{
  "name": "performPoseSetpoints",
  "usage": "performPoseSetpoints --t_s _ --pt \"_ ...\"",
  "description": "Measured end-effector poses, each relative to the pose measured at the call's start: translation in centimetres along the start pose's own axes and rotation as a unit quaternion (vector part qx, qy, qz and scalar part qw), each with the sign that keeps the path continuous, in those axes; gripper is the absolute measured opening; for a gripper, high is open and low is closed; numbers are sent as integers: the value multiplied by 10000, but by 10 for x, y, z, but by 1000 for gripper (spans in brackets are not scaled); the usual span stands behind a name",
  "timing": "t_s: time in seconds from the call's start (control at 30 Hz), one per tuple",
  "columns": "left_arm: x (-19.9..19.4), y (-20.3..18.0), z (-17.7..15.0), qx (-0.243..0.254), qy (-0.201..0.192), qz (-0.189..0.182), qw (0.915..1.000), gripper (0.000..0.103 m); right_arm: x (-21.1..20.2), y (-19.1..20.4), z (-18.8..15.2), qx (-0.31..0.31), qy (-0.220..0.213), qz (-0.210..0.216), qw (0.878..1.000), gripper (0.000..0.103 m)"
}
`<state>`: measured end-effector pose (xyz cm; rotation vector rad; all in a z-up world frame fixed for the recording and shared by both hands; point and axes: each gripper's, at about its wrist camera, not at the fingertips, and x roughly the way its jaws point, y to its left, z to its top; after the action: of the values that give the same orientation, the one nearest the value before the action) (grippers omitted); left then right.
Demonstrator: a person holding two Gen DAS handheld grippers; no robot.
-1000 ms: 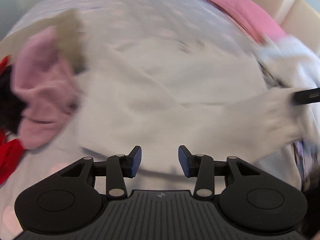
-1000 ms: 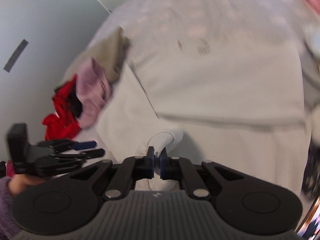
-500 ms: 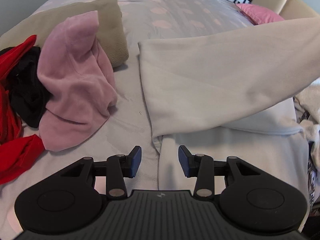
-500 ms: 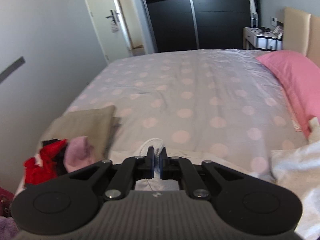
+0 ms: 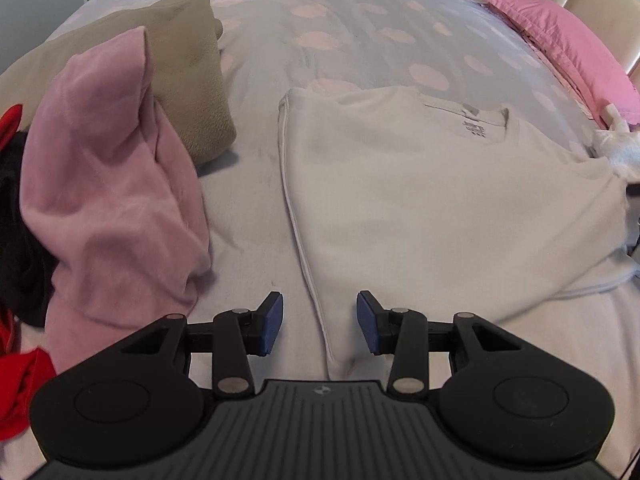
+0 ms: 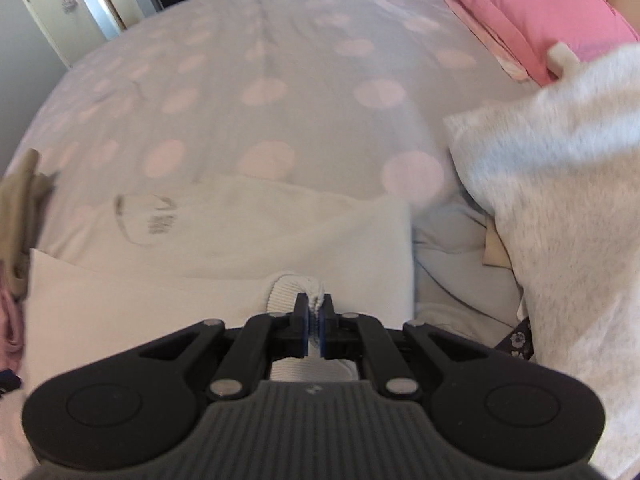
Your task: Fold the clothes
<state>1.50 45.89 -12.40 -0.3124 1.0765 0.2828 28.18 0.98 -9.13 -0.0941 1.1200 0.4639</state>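
Half a second earlier the cream sweatshirt's (image 5: 420,200) sleeve was stretched high across the left wrist view; now it is folded over the body, and the garment lies flat on the spotted bed (image 5: 360,40), its collar label at 12 o'clock. That probably completes one sleeve fold. The right tool (image 6: 315,320) has swung down, its jaws clamped on the ribbed cuff (image 6: 292,292). The left tool (image 5: 319,322), pitched steeply down, hangs half-open and empty astride the sweatshirt's left edge. The pink garment (image 5: 108,184) lies at 9 o'clock.
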Motion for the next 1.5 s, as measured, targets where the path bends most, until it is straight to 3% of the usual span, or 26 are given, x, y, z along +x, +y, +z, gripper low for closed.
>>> performPoseSetpoints --t_s 0.1,0.17,0.2,0.23,0.27,0.43,0.53,0.6,0.63,0.67,0.73,0.93,1.1,1.2,1.27,1.3,1.37,1.5 --pt "12 2 18 -44 -163 -40 9998 39 27 -14 -4 205 111 -18 9997 7" --pt "21 4 31 -67 -262 -25 9996 41 36 -23 -5 362 128 98 9992 18" --pt "24 4 39 -60 -309 17 9995 42 37 -27 -6 408 106 202 9989 26" --pt "28 5 46 -48 -364 53 9993 44 36 -30 -7 418 32 349 9985 44" --pt "32 6 53 -52 -397 91 9992 45 33 -34 -9 443 -26 469 9979 53" --pt "55 7 84 -58 -499 205 9985 46 29 -43 -21 410 -69 736 9964 53" --pt "67 5 97 -44 -611 244 9978 45 33 -39 -30 156 -130 997 9948 37" --pt "76 3 108 -42 -677 341 9971 45 37 -34 -34 55 -142 924 9956 26" --pt "79 5 111 -84 -689 352 9970 37 40 -31 -35 -1 -138 856 9962 12" --pt "83 7 115 -126 -702 362 9968 21 40 -28 -37 -69 -164 806 9966 7" --pt "89 12 117 -285 -584 311 9974 7 37 -24 -37 -193 -276 760 9965 6" --pt "69 22 113 -387 -914 586 9933 6 8 -24 -24 -150 -639 671 9956 5" --pt "82 23 113 -399 -778 755 9933 6 46 -29 -19 20 -259 415 9988 5" --pt "84 16 112 -228 -773 821 9934 12 61 -33 -23 211 -178 319 9991 6" --pt "77 12 107 -47 -742 897 9932 28 59 -34 -25 281 -199 351 9988 13" --pt "72 12 102 -9 -729 885 9934 31 56 -35 -27 285 -218 377 9986 16" --pt "56 11 88 61 -729 762 9944 36 45 -36 -34 197 -235 418 9987 29" --pt "22 2 47 221 -629 441 9968 41 18 -31 -57 -103 -214 474 9986 29"
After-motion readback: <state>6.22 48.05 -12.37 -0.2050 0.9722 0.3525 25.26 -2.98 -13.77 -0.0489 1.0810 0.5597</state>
